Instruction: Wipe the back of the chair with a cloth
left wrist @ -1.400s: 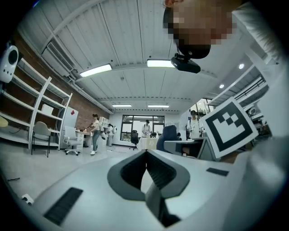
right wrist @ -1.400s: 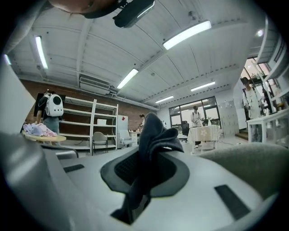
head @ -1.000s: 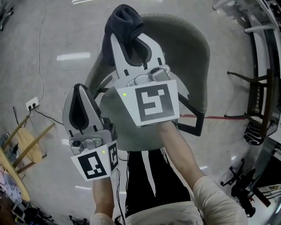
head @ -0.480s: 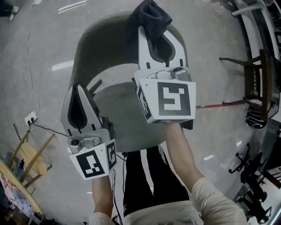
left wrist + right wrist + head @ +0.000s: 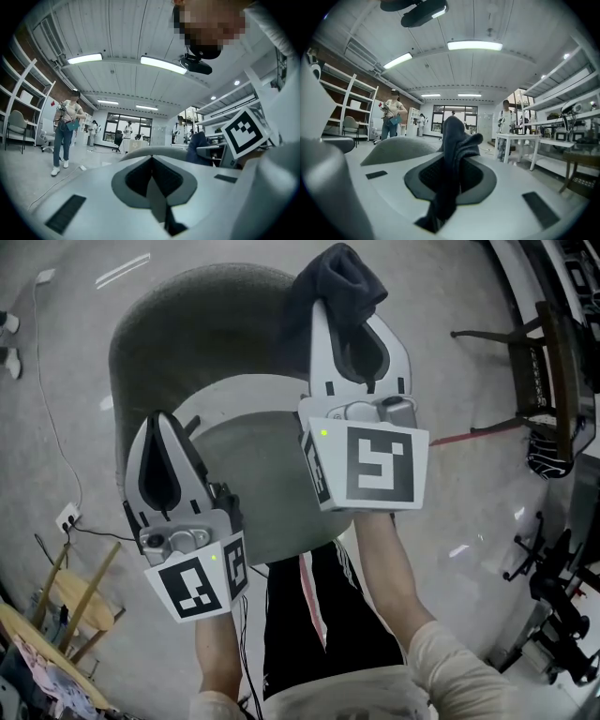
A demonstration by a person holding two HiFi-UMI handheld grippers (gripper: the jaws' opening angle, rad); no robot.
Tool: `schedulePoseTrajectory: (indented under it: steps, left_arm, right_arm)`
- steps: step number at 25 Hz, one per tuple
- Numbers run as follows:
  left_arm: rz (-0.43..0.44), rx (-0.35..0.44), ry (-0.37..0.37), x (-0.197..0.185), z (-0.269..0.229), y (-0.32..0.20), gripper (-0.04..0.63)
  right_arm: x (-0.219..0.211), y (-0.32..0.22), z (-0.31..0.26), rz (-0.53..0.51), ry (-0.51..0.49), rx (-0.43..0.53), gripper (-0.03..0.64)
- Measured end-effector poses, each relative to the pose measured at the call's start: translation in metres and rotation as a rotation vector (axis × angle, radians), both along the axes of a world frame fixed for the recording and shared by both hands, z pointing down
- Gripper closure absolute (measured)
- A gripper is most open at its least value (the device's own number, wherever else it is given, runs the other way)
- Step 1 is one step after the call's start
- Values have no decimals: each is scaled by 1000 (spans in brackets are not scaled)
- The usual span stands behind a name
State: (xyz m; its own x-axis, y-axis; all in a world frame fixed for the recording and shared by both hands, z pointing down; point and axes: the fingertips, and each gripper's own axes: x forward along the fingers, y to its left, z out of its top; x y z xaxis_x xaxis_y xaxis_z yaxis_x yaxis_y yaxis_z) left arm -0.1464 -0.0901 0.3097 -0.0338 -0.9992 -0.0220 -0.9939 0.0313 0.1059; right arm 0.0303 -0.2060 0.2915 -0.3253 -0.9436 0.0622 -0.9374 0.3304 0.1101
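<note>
A grey-green chair stands below me, its curved back (image 5: 187, 324) beyond the round seat (image 5: 253, 474). My right gripper (image 5: 352, 322) is shut on a dark blue cloth (image 5: 337, 277), which hangs over the right end of the back's top edge. I cannot tell whether the cloth touches the back. In the right gripper view the cloth (image 5: 454, 150) bunches up between the jaws, with the chair back (image 5: 398, 147) just left of it. My left gripper (image 5: 161, 423) is shut and holds nothing, over the seat's left edge. Its own view shows the back's rim (image 5: 154, 151) ahead.
A dark wooden chair (image 5: 548, 381) stands at the right, and black stands (image 5: 553, 587) are at the lower right. A wooden stool (image 5: 66, 606) and a power strip with cable (image 5: 67, 517) lie at the left. A person (image 5: 65, 131) stands across the room near white tables (image 5: 525, 140).
The right gripper has carried the cloth to the right along the top of the chair back. The chair has shifted left in the view. The left gripper has hardly moved.
</note>
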Motion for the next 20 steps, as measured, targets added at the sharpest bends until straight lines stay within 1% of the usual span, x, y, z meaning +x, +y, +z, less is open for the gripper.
schedulePoseTrajectory:
  steps: [2,4,6,8,11,13,15,18,20]
  left_arm:
    - [1,-4,6,4,2,-3,578]
    - [-4,-3,9,0,3,1,578]
    - [-18,-6,11,-6,4,3,578]
    - [-40,-12,12,-8,7,0,579]
    - [-80,-26,7,-5,12,-5,578]
    - [-109,-36,3,0,12,-5,578]
    - [-137,-43,-3,7,10,-4,578]
    - [-164,-44,-13,17,5,0,579]
    - [-195,-48,-16,6,4,9,578]
  right_arm:
    - [7,-3,3,9,2,-5,560]
    - [4,0,-1,3,2,2,560]
    - [-5,6,-7,-23,12,14,560]
    - [-14,9,-9,-67,13,7,560]
    - [-33,17,-4,-184,-76,3,560]
    - [-44,24,2,-264,-112,-6,560]
    - [-52,29,5,-334,-113,-26,560]
    - [-68,34,-1,-435,-85,-44,560]
    - [-94,43,2,-503,-73,-54,560]
